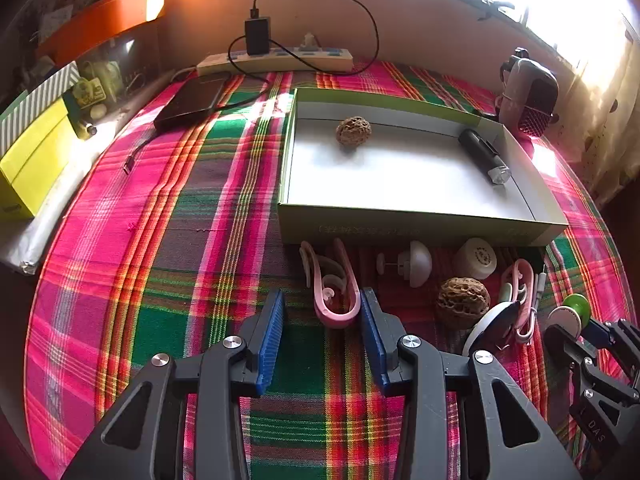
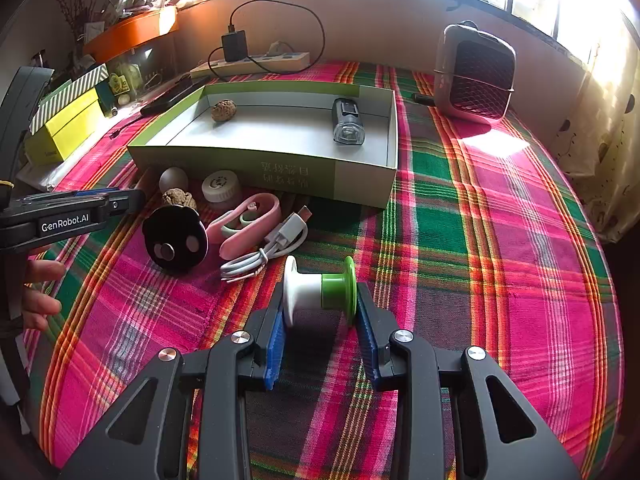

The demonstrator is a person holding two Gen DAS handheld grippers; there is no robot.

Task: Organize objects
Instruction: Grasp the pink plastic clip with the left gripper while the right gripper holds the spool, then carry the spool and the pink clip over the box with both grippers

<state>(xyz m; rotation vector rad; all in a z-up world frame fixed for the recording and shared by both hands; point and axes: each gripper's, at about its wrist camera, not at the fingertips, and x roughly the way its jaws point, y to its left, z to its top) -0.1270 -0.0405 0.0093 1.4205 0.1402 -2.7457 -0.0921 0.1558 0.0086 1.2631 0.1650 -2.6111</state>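
Plaid tablecloth point(image 2: 500, 240) under sunlit windows | open box point(image 2: 360, 176) upper centre, holding walnut point(image 2: 223, 110) and bike light point(image 2: 346, 122) | right gripper point(image 2: 322, 316) jaws closed on green-and-white spool point(image 2: 320, 288), lower centre | left gripper point(image 1: 322, 316) jaws wide, pink clip point(image 1: 332, 288) just ahead between fingertips, second walnut point(image 1: 462, 302) right of it.

Both tools low, level — left tool point(image 1: 322, 312) agape, right tool point(image 2: 320, 312) clamped.

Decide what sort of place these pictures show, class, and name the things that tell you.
Probably a lived-in room at home: a table under a plaid tablecloth below a window, with a power strip against the wall and a small heater.
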